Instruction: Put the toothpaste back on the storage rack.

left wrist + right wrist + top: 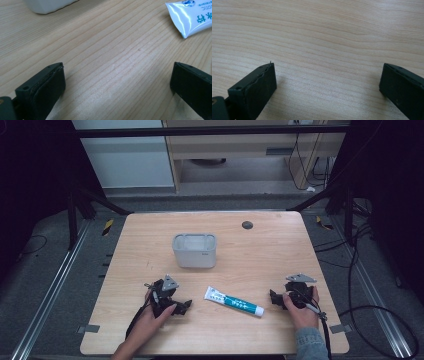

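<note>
A: Where's the tube (234, 301) lying?

B: It's lying flat on the tabletop (150, 240), btw the two grippers, cap end pointing twd the right gripper (274, 298), crimped end twd the left gripper (186, 306). Nothing's touching it. In the left gripper view its crimped end (190, 17) is showing top right, well ahead of the fingers (47, 85).

A: And the grippers, what are they doing?

B: Left gripper's resting low on the tabletop, just left of the tube, a hand (150, 317) wrapping around it. Its fingers are standing wide apart, released, w/ bare wood btw them.

A: Right one?

B: Same. Right gripper's sitting near the cap end, a hand (300, 312) holding it, a grey sleeve (310, 342) coming in from the bottom. In the right gripper view its fingers (259, 85) are spread wide, gripping nothing, just wood grain btw them.

A: Anything else around?

B: A grey bin (195, 250) is standing farther back, near the middle of the tabletop, apart from the tube; its corner (47, 5) is peeking in at the top of the left gripper view. A dark round spot (247, 225) is sitting near the far edge.
</note>
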Available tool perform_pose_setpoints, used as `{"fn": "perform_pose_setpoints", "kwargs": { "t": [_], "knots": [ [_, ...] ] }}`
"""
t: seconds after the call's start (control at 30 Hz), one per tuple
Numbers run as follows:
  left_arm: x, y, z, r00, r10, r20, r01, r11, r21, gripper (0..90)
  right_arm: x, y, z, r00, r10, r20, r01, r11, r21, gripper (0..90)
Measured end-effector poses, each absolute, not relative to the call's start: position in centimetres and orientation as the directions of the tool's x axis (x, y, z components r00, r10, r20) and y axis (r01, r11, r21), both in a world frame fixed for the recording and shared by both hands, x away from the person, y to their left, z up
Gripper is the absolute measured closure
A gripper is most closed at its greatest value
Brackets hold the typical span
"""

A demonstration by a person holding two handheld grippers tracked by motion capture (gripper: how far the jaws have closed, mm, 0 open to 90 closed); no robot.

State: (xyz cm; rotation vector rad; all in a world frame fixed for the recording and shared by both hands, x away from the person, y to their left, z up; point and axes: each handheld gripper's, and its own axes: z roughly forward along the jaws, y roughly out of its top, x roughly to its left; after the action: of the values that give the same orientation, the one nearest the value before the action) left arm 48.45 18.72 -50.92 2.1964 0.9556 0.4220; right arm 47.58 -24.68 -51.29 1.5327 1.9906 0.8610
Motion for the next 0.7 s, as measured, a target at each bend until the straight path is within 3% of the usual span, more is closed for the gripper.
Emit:
{"fn": "perform_pose_setpoints", "kwargs": {
  "t": [0.4, 0.7],
  "knots": [
    [49.3, 18.2, -50.9, 0.672, 0.740, 0.018, 0.512, -0.483, 0.710, 0.0, 47.2, -23.7, -49.5, -0.364, 0.931, 0.019, 0.635, 0.233, 0.736, 10.9],
    [49.1, 18.2, -50.9, 0.675, 0.738, 0.019, 0.512, -0.487, 0.708, 0.0, 45.6, -20.0, -47.2, -0.515, 0.857, -0.016, 0.582, 0.363, 0.728, 13.1]
  ]
}}
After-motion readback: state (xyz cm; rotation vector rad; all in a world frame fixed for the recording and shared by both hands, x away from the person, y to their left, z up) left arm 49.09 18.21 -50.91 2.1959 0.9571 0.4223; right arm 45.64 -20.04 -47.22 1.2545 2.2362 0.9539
